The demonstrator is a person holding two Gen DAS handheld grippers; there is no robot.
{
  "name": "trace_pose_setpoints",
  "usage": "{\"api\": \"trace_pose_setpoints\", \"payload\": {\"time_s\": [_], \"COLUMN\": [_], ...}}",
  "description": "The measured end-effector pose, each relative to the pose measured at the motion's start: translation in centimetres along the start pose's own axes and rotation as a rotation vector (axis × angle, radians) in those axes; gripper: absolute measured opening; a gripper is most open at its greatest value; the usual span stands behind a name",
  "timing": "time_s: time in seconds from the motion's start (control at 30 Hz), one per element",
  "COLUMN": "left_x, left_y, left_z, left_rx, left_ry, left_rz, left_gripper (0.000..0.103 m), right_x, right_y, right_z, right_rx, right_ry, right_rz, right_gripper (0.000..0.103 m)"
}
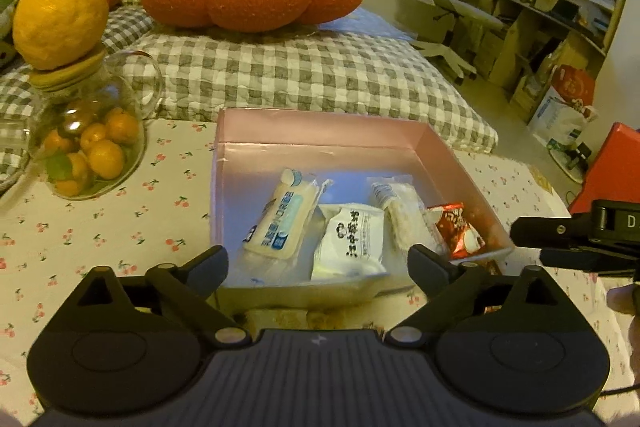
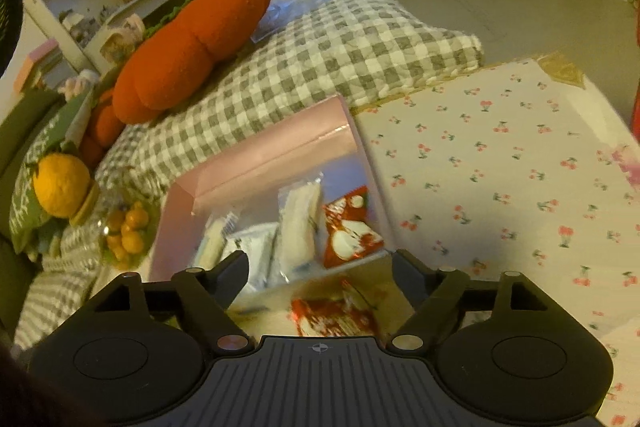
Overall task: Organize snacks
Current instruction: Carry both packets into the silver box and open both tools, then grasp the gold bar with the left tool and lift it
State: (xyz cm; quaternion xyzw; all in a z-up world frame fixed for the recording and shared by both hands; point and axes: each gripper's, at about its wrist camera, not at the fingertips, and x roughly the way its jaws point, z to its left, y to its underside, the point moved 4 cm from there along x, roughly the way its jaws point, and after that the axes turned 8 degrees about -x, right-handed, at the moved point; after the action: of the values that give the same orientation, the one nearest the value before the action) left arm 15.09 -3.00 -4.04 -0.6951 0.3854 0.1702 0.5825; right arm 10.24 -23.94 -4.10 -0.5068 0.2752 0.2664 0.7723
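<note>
On the cherry-print tablecloth [image 2: 500, 163]: a shallow pink box [image 1: 320, 131] sits against a grey checked quilt [image 1: 320, 75], both grippers hanging over its near edge.
Snacks in the box: four packets lie side by side on the floor of the box — a long pale bar with a blue label [image 1: 276, 219], a white pouch with dark lettering [image 1: 352, 243], a clear-wrapped white biscuit [image 1: 396, 215] and a red-and-white packet [image 1: 460, 231] in the right-hand corner.
Snack outside the box: a second red packet [image 2: 336, 315] lies on the cloth just in front of the near wall, seen only from the right wrist.
Left gripper [image 1: 316, 263]: jaws spread wide, nothing between them, aimed down at the pale bar and the white pouch.
Right gripper [image 2: 320, 267]: jaws apart and empty, poised above the near wall, the loose red packet just below.
Step in hand, as judged: both hands appear to be clear of the box, with one packet left to bring in.
Doing it well: the right gripper should probably drop straight onto the loose packet, pinch its crimped end, lift it clear of the wall and lay it beside its twin.
Risk: the foil wrapper could slip or crumple; a low carry may nudge the light box.
Nearby: a glass jar of small oranges [image 1: 88, 147] stands well to the left.
</note>
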Motion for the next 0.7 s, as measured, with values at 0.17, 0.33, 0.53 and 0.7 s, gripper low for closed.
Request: {"api": "trace_pose_setpoints", "payload": {"time_s": [0.17, 0.33, 0.53, 0.7], "left_x": [-1.0, -1.8, -2.5, -2.8], "left_y": [0.5, 1.0, 2.1, 3.6], "left_z": [0.5, 1.4, 2.2, 2.5], "left_rx": [0.022, 0.029, 0.057, 0.111], "left_ry": [-0.019, -0.031, -0.038, -0.028], "left_rz": [0.000, 0.005, 0.020, 0.053], "left_gripper": [0.100, 0.101, 0.102, 0.102], "right_x": [-1.4, -2.4, -2.7, -2.6], "right_y": [0.7, 1.6, 3.2, 4.4], "right_z": [-0.5, -0.8, -1.1, -1.5], "right_rx": [-0.021, -0.051, -0.097, -0.127], "right_ry": [0.015, 0.034, 0.065, 0.097], "right_rz": [0.005, 0.017, 0.051, 0.078], "right_gripper": [0.085, 0.085, 0.086, 0.086]}}
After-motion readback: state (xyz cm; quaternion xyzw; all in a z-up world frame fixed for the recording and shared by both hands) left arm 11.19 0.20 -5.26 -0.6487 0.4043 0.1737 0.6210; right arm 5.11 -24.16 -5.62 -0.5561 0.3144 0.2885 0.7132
